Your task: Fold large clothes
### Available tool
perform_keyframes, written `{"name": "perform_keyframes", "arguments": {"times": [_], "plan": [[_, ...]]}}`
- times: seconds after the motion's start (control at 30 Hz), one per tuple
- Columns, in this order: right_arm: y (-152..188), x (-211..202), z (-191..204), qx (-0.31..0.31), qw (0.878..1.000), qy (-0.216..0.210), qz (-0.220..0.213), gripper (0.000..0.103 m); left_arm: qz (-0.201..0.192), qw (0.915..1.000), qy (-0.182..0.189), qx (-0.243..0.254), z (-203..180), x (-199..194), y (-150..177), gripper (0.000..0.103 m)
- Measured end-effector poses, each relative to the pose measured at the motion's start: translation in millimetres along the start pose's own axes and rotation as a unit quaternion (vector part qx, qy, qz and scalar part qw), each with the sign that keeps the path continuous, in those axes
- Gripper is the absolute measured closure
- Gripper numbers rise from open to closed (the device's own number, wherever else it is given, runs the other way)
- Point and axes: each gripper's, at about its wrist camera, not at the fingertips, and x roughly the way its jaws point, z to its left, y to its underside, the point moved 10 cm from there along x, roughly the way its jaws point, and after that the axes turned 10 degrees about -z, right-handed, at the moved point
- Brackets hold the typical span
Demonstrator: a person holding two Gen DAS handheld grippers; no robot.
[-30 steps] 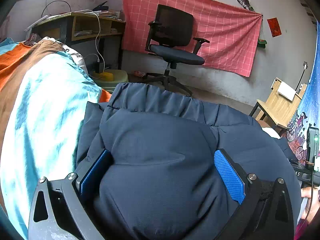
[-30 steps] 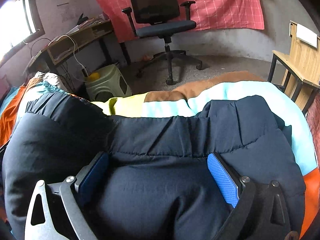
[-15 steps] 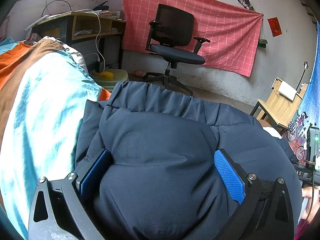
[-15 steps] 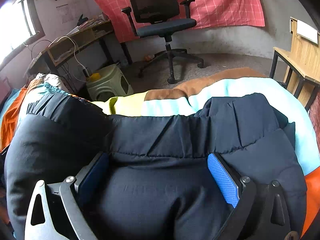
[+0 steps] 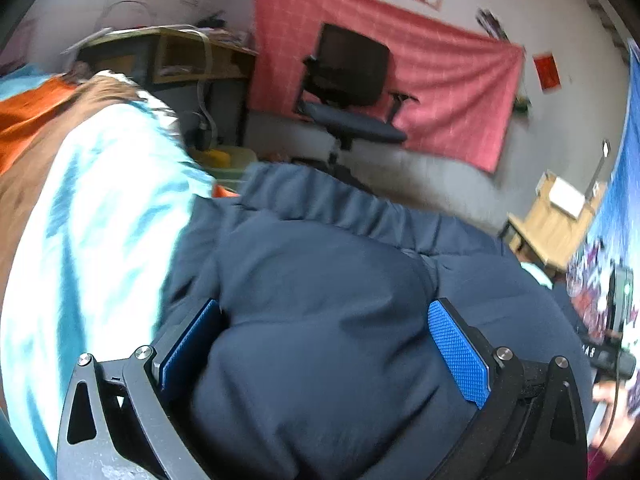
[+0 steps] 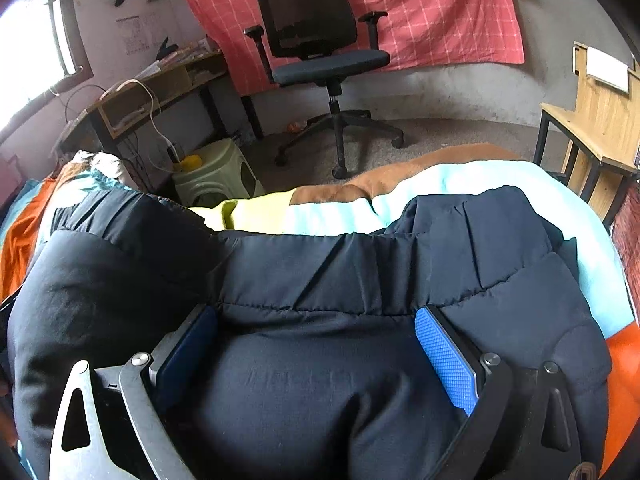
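Each camera sits just behind its own two fingers and looks forward along them, very close to the dark navy padded jacket [image 5: 320,320] that fills the lower half of both views. The left wrist view faces across the bed towards the pink checked cloth on the wall [image 5: 400,80] and is blurred. The right wrist view (it is sharp) looks at the same wall more from the front and slightly from above. Both views share the black office chair with armrests [image 6: 316,40], the wooden desk [image 6: 160,88] and the turquoise, brown and orange blanket [image 6: 460,188].
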Motion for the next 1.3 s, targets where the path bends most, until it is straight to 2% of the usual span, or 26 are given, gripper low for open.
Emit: {"name": "perform_keyframes", "arguments": {"times": [0.07, 0.1, 0.23, 0.33, 0.4, 0.53, 0.67, 0.87, 0.93, 1.07, 1.13, 1.3], "plan": [[-1, -7, 0, 0.006, 1.0, -0.005, -0.011, 0.003, -0.013, 0.9998, -0.006, -0.016, 10, -12, -4, 0.001], [-2, -14, 0, 0.015, 1.0, -0.012, -0.021, 0.002, -0.016, 0.9994, -0.021, -0.024, 19, -18, -5, 0.001], [-10, -52, -16, 0.056, 0.996, -0.013, -0.07, 0.002, 0.002, 0.9993, -0.027, -0.025, 36, -30, -7, 0.001], [-14, -74, -26, 0.073, 0.994, -0.014, -0.082, 0.002, 0.029, 0.9993, -0.015, -0.016, 46, -38, -4, 0.001], [-14, -88, -36, 0.072, 0.994, 0.001, -0.088, 0.001, 0.048, 0.9987, -0.012, -0.014, 57, -43, 1, 0.001], [-9, -105, -59, 0.056, 0.993, 0.036, -0.095, 0.001, 0.088, 0.9953, -0.005, -0.041, 79, -47, 17, 0.001], [9, -110, -80, 0.068, 0.994, 0.049, -0.072, 0.0, 0.118, 0.9914, 0.004, -0.056, 90, -45, 23, 0.001], [32, -104, -104, 0.079, 0.995, 0.06, -0.025, 0.0, 0.136, 0.9885, 0.009, -0.064, 92, -40, 20, 0.001], [39, -100, -108, 0.099, 0.994, 0.049, -0.013, 0.0, 0.137, 0.9884, 0.01, -0.064, 93, -41, 20, 0.001], [62, -77, -114, 0.173, 0.983, -0.007, 0.058, 0.0, 0.141, 0.9877, 0.013, -0.067, 91, -43, 19, 0.001], [61, -78, -117, 0.196, 0.979, -0.022, 0.052, 0.0, 0.141, 0.9878, 0.013, -0.065, 92, -46, 19, 0.001], [62, -82, -112, 0.183, 0.982, -0.018, 0.044, 0.0, 0.144, 0.9875, 0.012, -0.064, 79, -34, 18, 0.001]]}}
